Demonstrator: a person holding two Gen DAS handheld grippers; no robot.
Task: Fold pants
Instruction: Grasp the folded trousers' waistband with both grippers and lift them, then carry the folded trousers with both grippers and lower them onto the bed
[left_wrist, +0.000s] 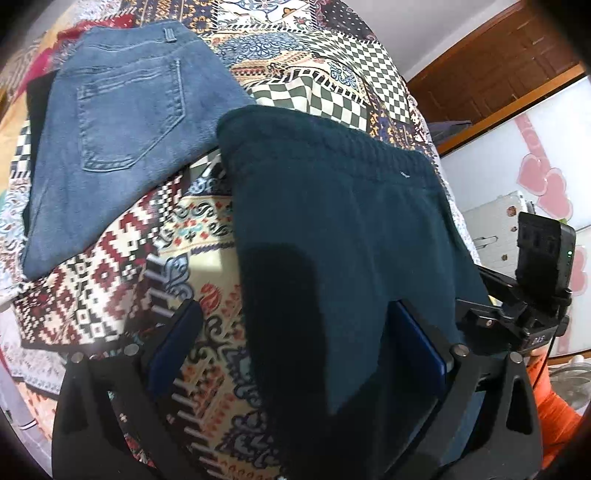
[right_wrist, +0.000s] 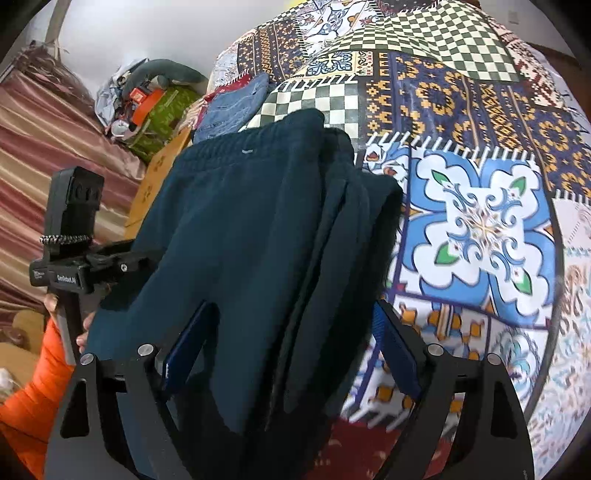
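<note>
The dark teal pants (left_wrist: 332, 229) lie folded on the patchwork bedspread (left_wrist: 303, 74), waistband at the far end from both grippers. The left gripper (left_wrist: 295, 354) sits at the near end of the bundle with its two blue-padded fingers (left_wrist: 173, 343) spread wide apart. The left-hand finger is out over bare bedspread, and the right-hand one (left_wrist: 417, 350) is pressed into or lying on top of the teal cloth near the bundle's right edge. The near end of the pants runs down between the fingers and fills most of the gap, though nothing is pinched.

Ahead and to the left of that gripper a pair of blue jeans (left_wrist: 118, 140) lies folded, back pocket up, its near corner just beside the teal waistband; whether the two touch I cannot tell.

The right gripper (right_wrist: 291, 354) is at the same near end, fingers likewise apart, with the stacked layers of the pants (right_wrist: 251, 229) passing between them. Its left finger (right_wrist: 184, 350) rests on the upper face of the fabric, and the right finger (right_wrist: 399, 354) stands just off the folded edge over the bedspread (right_wrist: 480, 221). On that side the layered folds show as several parallel edges. The jeans (right_wrist: 232, 107) peek out beyond the waistband, far ahead and slightly left. An orange sleeve (right_wrist: 33, 398) shows at the lower left beside this gripper.
</note>
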